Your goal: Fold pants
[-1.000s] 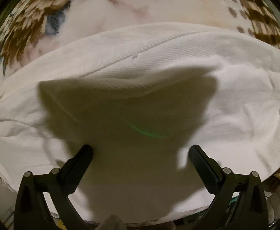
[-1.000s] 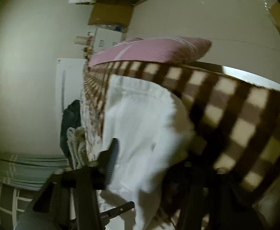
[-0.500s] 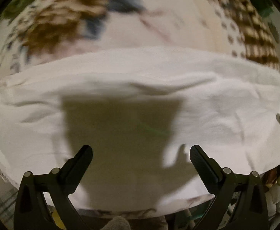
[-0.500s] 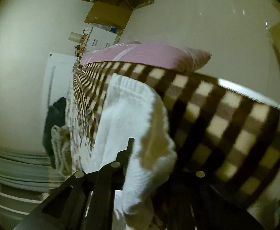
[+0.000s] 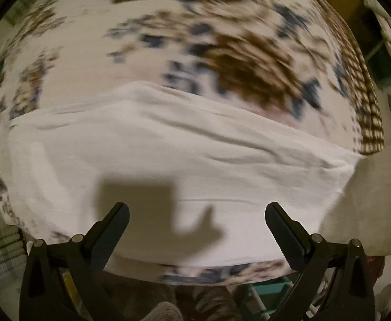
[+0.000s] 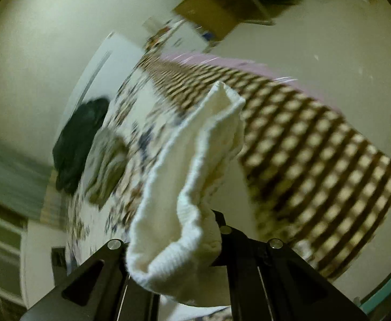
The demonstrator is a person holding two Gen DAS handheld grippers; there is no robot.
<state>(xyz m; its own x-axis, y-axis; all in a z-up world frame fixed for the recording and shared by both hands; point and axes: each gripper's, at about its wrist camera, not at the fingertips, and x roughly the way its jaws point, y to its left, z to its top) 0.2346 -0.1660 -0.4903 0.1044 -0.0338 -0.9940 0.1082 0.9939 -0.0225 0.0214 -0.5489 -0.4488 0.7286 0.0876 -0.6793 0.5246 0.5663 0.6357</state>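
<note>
White pants (image 5: 168,155) lie spread across a patterned bedspread (image 5: 195,40) in the left wrist view. My left gripper (image 5: 196,222) is open and empty, hovering above the pants' near edge. At the right edge of that view one end of the pants (image 5: 377,187) is lifted. In the right wrist view my right gripper (image 6: 174,246) is shut on the bunched white pants fabric (image 6: 195,160), which rises up off the bed; its fingertips are hidden by the cloth.
A brown checked blanket (image 6: 316,155) and a pink pillow (image 6: 222,61) lie on the bed. Dark clothes (image 6: 80,139) and a folded light garment (image 6: 107,165) sit at the bed's far side. A cardboard box (image 6: 211,13) stands by the wall.
My left gripper has drawn back from the pants, which now look smaller and farther. My right gripper has closed on the pants' end and lifted it off the bed.
</note>
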